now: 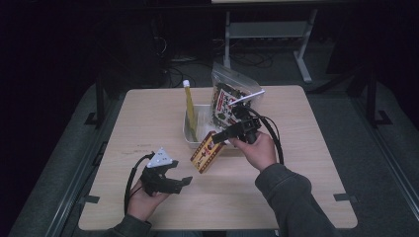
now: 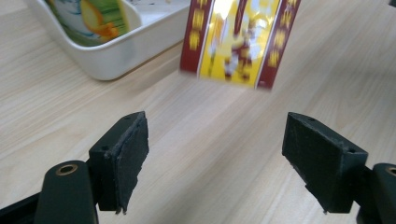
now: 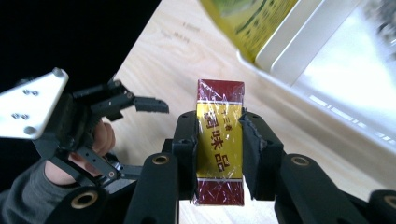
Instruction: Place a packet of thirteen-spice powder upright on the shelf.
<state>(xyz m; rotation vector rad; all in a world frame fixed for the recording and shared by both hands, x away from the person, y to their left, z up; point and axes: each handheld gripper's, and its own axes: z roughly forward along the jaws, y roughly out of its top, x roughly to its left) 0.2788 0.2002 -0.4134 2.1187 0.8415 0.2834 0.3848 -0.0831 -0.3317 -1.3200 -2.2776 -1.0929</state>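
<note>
A red and yellow wrapped box (image 1: 206, 152) hangs tilted above the table, just in front of the white tray (image 1: 188, 137). My right gripper (image 1: 218, 139) is shut on it; in the right gripper view the two pads press the box (image 3: 219, 102) on its long sides. My left gripper (image 1: 180, 172) sits low near the table's front left, held by a hand, apart from the box. In the left gripper view its jaws (image 2: 215, 135) stand wide open with bare tabletop between them, and the box (image 2: 238, 42) hovers beyond.
A tall yellow-green carton (image 1: 189, 108) leans upright in the white tray (image 2: 116, 56). Behind the tray stands a clear zip bag (image 1: 232, 96) with a patterned pack inside. The wooden table (image 1: 306, 163) has bare room at right and left. Dark floor surrounds it.
</note>
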